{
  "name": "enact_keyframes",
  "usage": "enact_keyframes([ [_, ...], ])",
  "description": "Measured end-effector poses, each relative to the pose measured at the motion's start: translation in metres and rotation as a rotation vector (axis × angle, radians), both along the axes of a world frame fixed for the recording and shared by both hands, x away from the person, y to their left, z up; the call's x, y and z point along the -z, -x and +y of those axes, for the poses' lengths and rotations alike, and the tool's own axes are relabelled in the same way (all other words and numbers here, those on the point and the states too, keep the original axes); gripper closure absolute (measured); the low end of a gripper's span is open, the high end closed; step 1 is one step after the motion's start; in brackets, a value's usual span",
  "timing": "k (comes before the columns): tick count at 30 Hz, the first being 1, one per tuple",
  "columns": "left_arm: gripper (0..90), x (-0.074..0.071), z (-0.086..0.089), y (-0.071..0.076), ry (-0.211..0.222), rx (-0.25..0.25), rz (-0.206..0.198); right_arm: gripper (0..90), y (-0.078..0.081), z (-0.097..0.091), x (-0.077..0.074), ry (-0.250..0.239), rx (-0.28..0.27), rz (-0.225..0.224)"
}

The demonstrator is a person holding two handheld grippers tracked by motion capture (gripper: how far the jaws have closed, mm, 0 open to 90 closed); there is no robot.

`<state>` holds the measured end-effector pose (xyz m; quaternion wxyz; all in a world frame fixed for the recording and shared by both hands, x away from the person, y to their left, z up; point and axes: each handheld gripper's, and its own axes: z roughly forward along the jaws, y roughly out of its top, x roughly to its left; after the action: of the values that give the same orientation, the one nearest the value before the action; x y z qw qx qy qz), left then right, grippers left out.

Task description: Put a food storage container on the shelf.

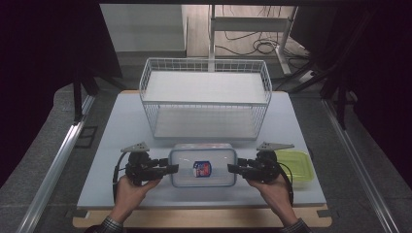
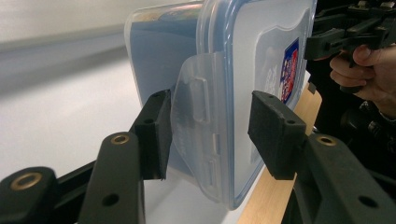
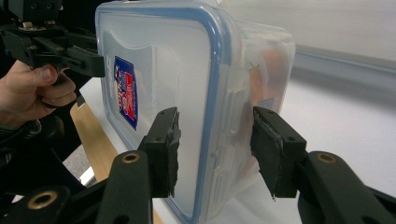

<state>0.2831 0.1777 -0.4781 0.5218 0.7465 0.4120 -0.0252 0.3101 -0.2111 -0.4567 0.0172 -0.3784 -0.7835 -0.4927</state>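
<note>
Counting items on the desk (image 1: pixel 121 121): two claws, one clear lidded box, one yellow-green lidded tub, one white wire rack. Left claw (image 1: pixel 174 169) sits at the left short end of the clear box (image 1: pixel 202 165); right claw (image 1: pixel 232 169) sits at the opposite end, so the box lies between the two. Each claw straddles a lid-latch end, jaws part-closed around it; whether the pads press on the plastic cannot be told. Box lid carries one red-and-blue sticker (image 1: pixel 202 168); orange contents show dimly through the wall in the right gripper view. Yellow-green tub (image 1: pixel 294 165) lies just beyond the right claw, contents not visible. Wire rack (image 1: pixel 205 97) stands behind both claws.
</note>
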Motion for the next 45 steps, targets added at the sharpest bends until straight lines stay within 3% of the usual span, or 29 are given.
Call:
enact_keyframes([
  [15,50.7,-0.043,-0.001,-0.022,-0.013,0.004,-0.074,52.6,-0.018,-0.001,-0.038,-0.015,0.002,-0.065],
  [45,50.8,-0.133,0.011,-0.071,-0.012,-0.016,-0.161,52.4,-0.069,0.01,-0.125,-0.06,0.023,-0.157],
])
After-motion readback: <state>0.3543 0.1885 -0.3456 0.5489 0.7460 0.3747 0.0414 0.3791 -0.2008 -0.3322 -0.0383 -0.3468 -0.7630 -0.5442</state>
